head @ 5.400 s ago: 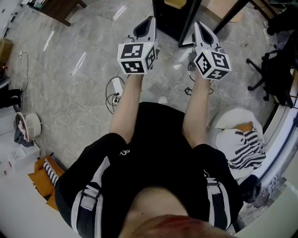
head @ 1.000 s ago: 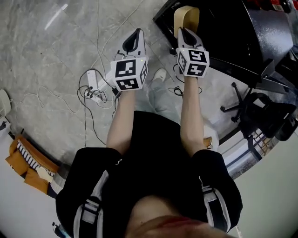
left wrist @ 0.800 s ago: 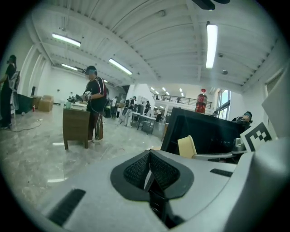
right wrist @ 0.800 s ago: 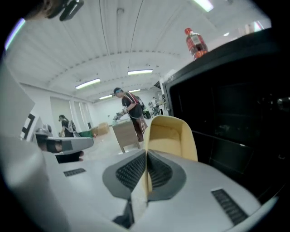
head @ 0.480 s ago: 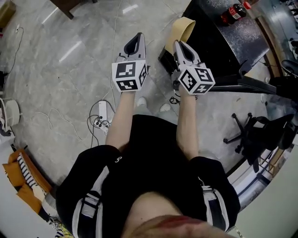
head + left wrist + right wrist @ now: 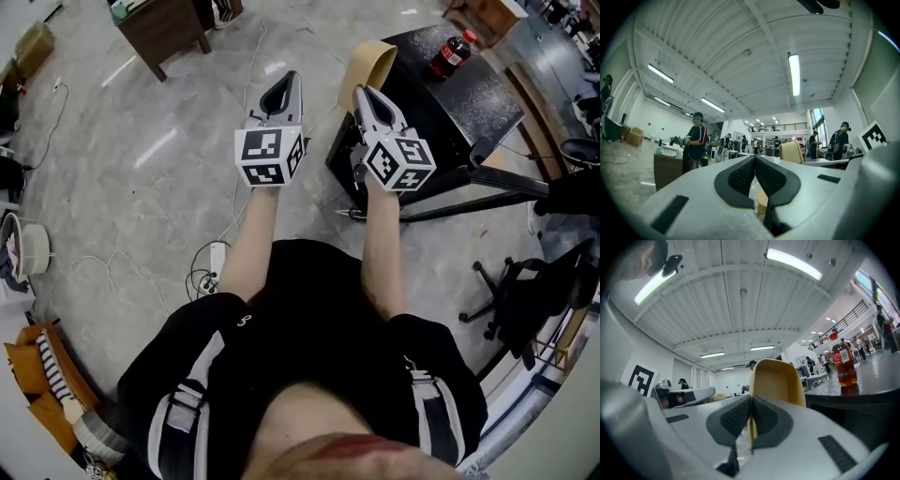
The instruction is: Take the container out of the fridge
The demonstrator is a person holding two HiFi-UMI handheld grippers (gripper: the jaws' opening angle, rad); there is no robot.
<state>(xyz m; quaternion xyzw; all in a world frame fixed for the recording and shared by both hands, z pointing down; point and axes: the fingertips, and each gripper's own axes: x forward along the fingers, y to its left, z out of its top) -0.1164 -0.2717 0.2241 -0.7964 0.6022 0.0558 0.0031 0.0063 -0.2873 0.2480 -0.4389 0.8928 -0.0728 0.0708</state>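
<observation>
The container is a tan plastic tub, held up on its side over the floor beside a black table. My right gripper is shut on its rim. In the right gripper view the tub's thin wall is pinched between the dark pads. My left gripper hangs level with it to the left, shut with nothing between its pads. From the left gripper view, the tub shows to the right. No fridge is in view.
A cola bottle stands on the black table; it also shows in the right gripper view, cola bottle. A brown desk is at the far left, an office chair at the right. Cables and a power strip lie on the grey floor.
The person has walked and turned, so the black table and bottle now lie just ahead on the right. The tub stays pinched in my right gripper; both grippers keep their pose.
</observation>
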